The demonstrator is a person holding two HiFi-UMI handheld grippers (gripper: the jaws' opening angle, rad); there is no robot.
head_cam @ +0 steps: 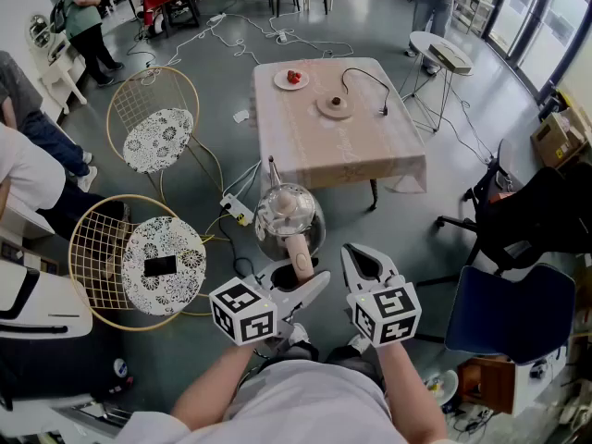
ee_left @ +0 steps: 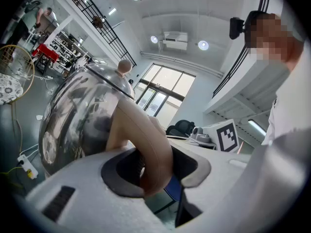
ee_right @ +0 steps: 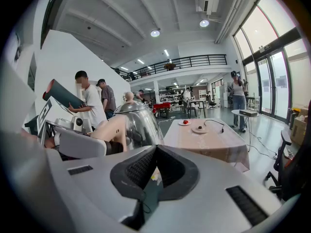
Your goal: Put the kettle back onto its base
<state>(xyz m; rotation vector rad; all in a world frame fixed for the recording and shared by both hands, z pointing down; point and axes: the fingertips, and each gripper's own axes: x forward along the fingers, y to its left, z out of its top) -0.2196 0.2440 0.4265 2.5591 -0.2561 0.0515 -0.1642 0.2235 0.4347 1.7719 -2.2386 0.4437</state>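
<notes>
Pinching kettle (head_cam: 289, 213) handle (ee_left: 148, 140) with left gripper (head_cam: 301, 282); right gripper (head_cam: 366, 263) pressed together, empty. Might slip on way to far base (head_cam: 334, 106), perhaps from loose hold.

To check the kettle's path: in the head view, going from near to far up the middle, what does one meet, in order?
left hand-held gripper → kettle → table → kettle base → plate with something red on it

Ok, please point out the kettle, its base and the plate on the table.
kettle (head_cam: 289, 213): head view, on its glass body.
base (head_cam: 334, 106): head view, on its round top.
plate (head_cam: 280, 82): head view, on its white rim.
</notes>
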